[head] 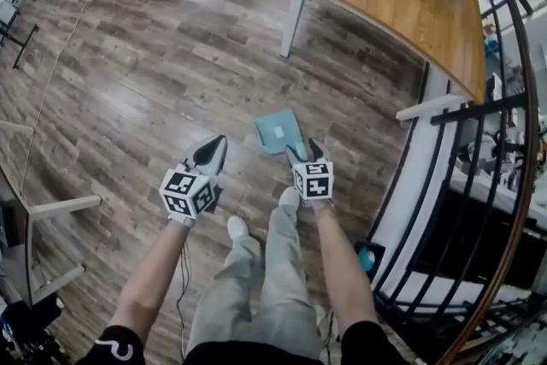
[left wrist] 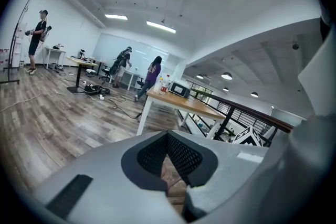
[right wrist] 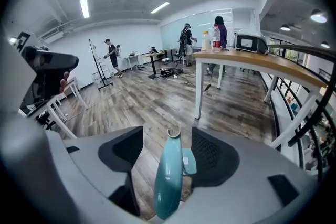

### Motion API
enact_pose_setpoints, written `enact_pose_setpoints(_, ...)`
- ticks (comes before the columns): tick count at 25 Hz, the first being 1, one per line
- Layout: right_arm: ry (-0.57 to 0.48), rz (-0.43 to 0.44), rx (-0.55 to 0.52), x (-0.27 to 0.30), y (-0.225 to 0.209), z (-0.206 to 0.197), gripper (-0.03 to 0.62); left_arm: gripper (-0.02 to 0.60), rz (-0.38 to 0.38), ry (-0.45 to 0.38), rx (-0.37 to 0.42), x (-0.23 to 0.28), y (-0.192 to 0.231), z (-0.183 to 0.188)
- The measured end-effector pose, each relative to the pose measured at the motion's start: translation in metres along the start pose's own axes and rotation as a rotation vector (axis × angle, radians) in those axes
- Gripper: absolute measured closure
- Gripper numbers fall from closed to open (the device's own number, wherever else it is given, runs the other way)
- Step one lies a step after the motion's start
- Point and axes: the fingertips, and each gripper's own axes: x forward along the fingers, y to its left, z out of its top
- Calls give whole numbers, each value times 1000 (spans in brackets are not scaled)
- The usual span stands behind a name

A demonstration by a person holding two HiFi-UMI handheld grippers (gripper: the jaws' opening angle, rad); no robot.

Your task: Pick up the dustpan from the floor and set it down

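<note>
The right gripper (head: pixel 308 152) has its jaws wide apart around the dustpan (head: pixel 279 131) handle, not pressing. The left gripper (head: pixel 214 148) has its jaws together. From the dustpan, a table (head: pixel 402 8) stands at one o'clock and a railing (head: pixel 479 111) at three.

the person wears light grey trousers (head: pixel 256 286), white shoes (head: pixel 237 226) and a black top with short sleeves (head: pixel 115 346), the left one bearing a white curl. the left gripper (head: pixel 218 141) and the right gripper (head: pixel 305 151) are pale grey shells with black meshed pads (left wrist: pixel 181 155), each carrying a cube (head: pixel 188 192) of black-and-white square markers at its near end. a thin dark cable (head: pixel 182 278) hangs beside the left forearm.
</note>
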Motion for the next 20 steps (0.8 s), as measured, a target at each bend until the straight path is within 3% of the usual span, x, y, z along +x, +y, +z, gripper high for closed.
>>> enact_pose_setpoints(11,95,-10,0,44,-5,-36,322,586,-3,44,-21,26,11,-44)
enact_pose_setpoints(20,171,-31,-21,50,-6,-57,450,586,-10,54,-27,37,4,-50)
